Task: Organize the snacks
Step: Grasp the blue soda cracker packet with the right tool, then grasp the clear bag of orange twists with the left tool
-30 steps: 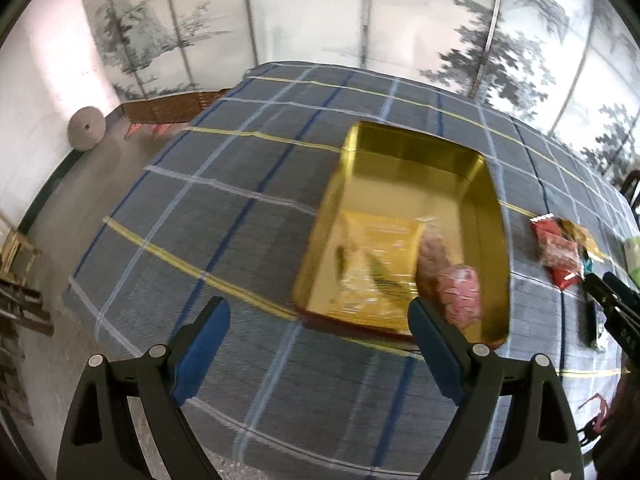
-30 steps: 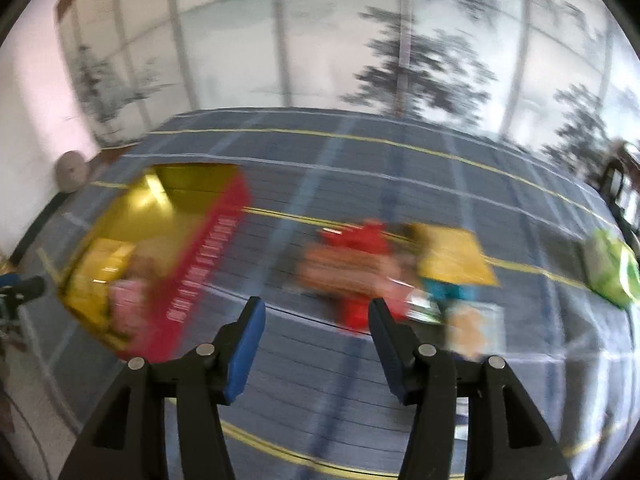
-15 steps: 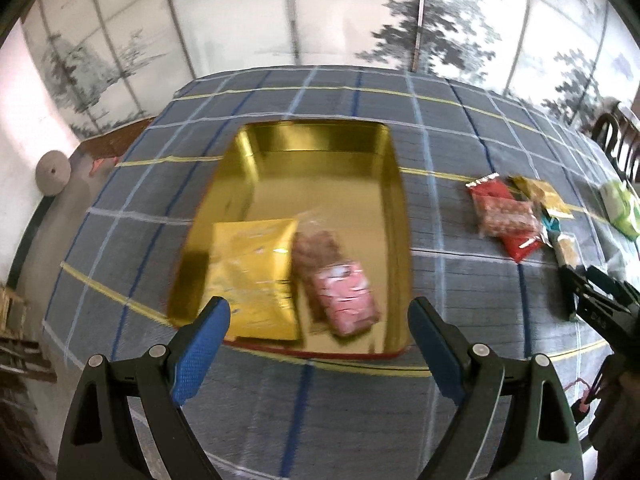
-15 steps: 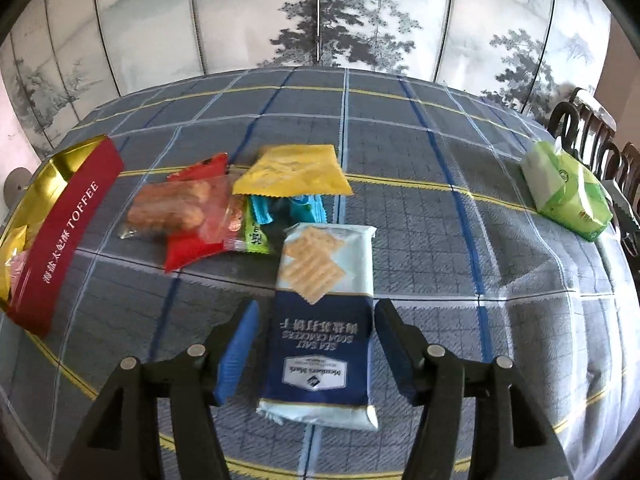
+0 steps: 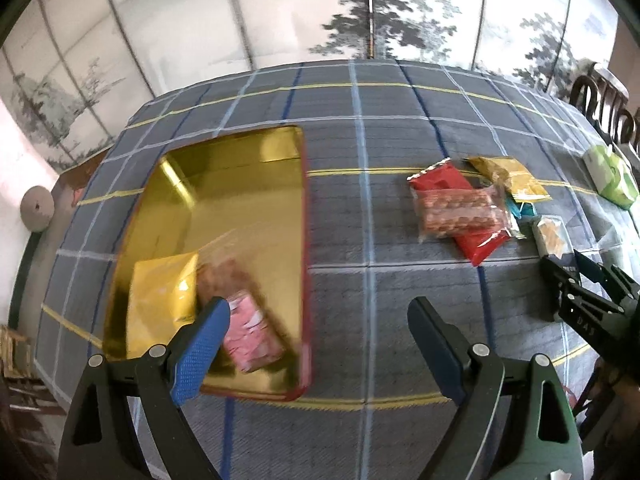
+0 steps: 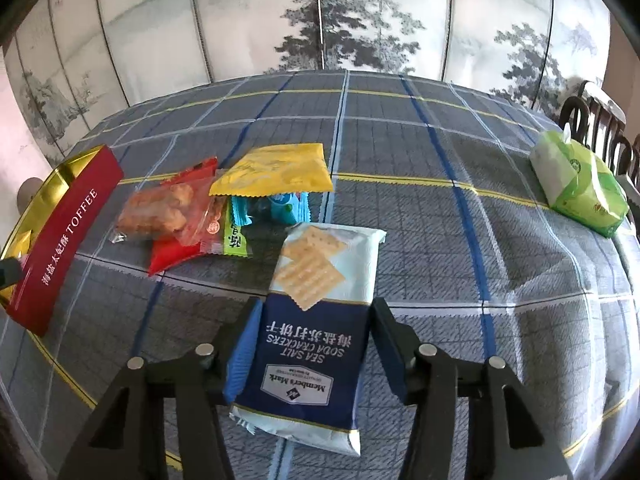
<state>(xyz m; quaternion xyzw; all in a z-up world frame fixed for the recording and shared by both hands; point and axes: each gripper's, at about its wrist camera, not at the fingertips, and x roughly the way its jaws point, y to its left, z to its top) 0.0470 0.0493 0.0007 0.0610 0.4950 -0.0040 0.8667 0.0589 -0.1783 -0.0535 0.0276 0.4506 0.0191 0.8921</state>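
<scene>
The plaid tablecloth (image 6: 440,208) carries everything. Compared with a second ago, the left wrist view has swung across it: the gold toffee tin (image 5: 248,184) that sat ahead of the left gripper (image 5: 318,334) now lies ahead of its left finger and beyond, and the loose pile of snacks has come into view past its right finger. That gripper stands wide and empty over bare cloth, so it looks free to take the next packet.

The right gripper (image 6: 310,342) has come down over the sea salt soda cracker pack (image 6: 316,320), and its jaws have just been closing. The pack's dark blue end now lies between them, the blue pads close against its two long edges; whether they already press I cannot tell. This reads as the start of the next pick for the tin.

Beyond the jaws lie the yellow packet (image 6: 276,174), the red packet (image 6: 172,256) under a clear biscuit bag (image 6: 156,212), and small green and blue sweets.
</scene>
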